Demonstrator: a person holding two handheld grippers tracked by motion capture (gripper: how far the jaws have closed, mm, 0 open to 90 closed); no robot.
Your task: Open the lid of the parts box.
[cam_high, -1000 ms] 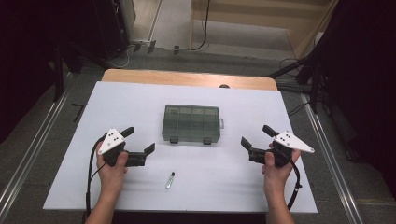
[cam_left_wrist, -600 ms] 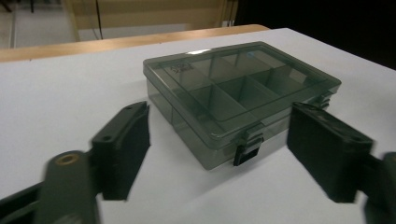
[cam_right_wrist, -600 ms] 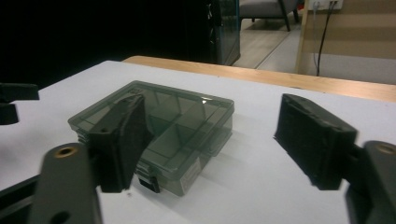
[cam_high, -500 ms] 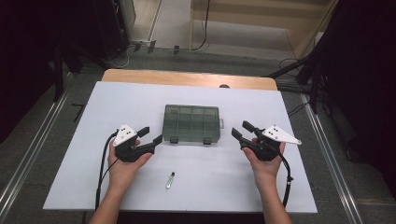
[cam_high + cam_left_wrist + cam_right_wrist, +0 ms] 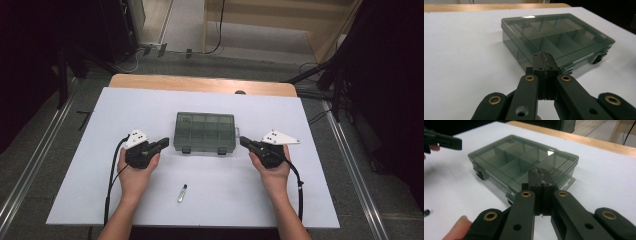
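Compartment box (image 5: 205, 132) lid down, left gripper (image 5: 163, 144) and right gripper (image 5: 244, 141) flanking, fingers together, empty.

Overhead and claw-mounted views, sharing compartment box (image 5: 205, 131).

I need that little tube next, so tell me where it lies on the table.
In the high view the small tube lies on the white table near its front edge, apart from the compartment box, between the person's two forearms.
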